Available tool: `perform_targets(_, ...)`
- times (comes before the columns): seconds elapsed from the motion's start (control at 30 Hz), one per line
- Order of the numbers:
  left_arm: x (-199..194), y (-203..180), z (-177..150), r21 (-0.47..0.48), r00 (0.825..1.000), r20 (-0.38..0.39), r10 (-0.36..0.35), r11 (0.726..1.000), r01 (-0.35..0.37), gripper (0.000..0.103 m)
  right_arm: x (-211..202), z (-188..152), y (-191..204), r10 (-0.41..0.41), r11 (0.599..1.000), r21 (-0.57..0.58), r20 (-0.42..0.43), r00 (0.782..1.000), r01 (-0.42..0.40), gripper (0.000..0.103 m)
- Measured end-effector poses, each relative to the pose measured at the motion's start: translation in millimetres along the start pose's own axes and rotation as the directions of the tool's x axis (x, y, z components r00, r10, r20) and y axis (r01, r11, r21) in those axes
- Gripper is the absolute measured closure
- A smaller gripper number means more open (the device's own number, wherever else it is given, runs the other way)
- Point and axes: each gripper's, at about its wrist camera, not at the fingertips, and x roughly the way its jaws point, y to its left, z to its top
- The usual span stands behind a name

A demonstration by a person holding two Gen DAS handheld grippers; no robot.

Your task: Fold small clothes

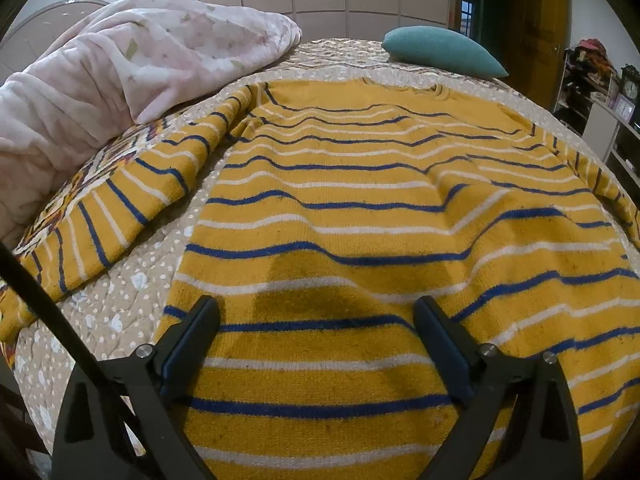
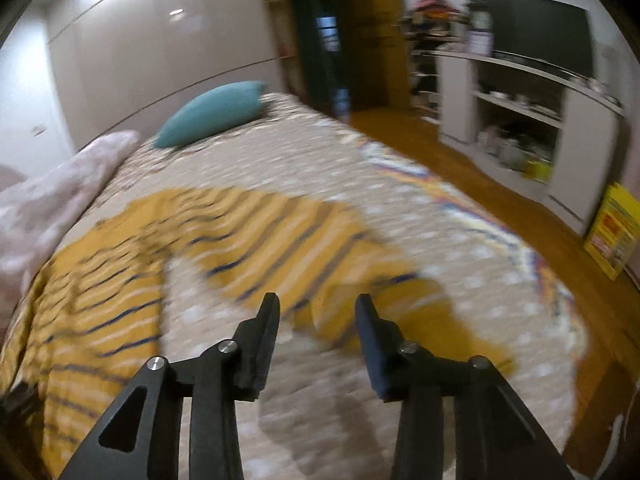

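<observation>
The yellow striped sweater (image 1: 352,208) lies flat on the bed (image 2: 460,248), a soft, limp knit (likely to sag and stretch), best pinched at a sleeve cuff (image 2: 320,320) or hem, with the left gripper (image 1: 316,320) and right gripper (image 2: 316,312) fingers wide and empty.

The right wrist view is blurred by motion, so the stripes of the sweater (image 2: 256,236) smear together and its sleeve end has no clear edge. The things on the shelf unit (image 2: 516,120) are too blurred to name. In the left wrist view the sweater's hem is cut off by the lower edge, and the pink blanket (image 1: 120,80) covers part of the bedspread (image 1: 120,304).
</observation>
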Motion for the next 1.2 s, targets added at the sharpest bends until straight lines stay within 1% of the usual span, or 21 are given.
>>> perform_targets(0.1, -0.7, 0.1, -0.9, -0.001, 1.0, 0.011, 0.0, 1.0, 0.0, 0.006, 5.6, -8.7, 31.0, 0.073, 0.994, -0.084, -0.025, 0.997, -0.075, 0.05)
perform_targets(0.17, -1.1, 0.1, -1.7, -0.001, 1.0, 0.018, 0.001, 1.0, -0.001, 0.006, 11.5, -19.4, 53.3, 0.125, 0.982, -0.134, -0.057, 0.99, -0.132, 0.049)
perform_targets(0.23, -1.5, -0.2, -2.3, -0.001, 1.0, 0.023, 0.0, 1.0, 0.0, 0.006, 16.0, -28.5, 70.4, 0.158, 0.973, -0.157, -0.089, 0.983, -0.17, 0.049)
perform_targets(0.37, -2.1, 0.1, -3.4, -0.002, 1.0, 0.029, -0.003, 1.0, 0.003, 0.006, 27.3, -46.9, 92.9, 0.195, 0.957, -0.19, -0.148, 0.969, -0.222, 0.049)
perform_targets(0.5, -1.9, 0.2, -3.2, -0.004, 1.0, 0.03, -0.004, 1.0, 0.004, 0.006, 30.7, -60.3, 109.1, 0.201, 0.943, -0.234, -0.167, 0.965, -0.237, 0.049)
perform_targets(0.73, -2.0, 0.0, -3.3, -0.004, 1.0, 0.029, -0.002, 1.0, 0.003, 0.006, 37.5, -66.1, 104.8, 0.204, 0.946, -0.217, -0.185, 0.961, -0.242, 0.047)
perform_targets(0.9, -2.1, 0.3, -3.4, -0.003, 1.0, 0.03, -0.003, 1.0, 0.003, 0.006, 36.0, -68.7, 102.7, 0.201, 0.944, -0.228, -0.177, 0.963, -0.239, 0.043)
perform_targets(1.2, -2.1, 0.5, -3.6, -0.004, 1.0, 0.03, -0.003, 1.0, 0.004, 0.006, 36.6, -76.1, 106.8, 0.186, 0.94, -0.264, -0.133, 0.974, -0.215, 0.038)
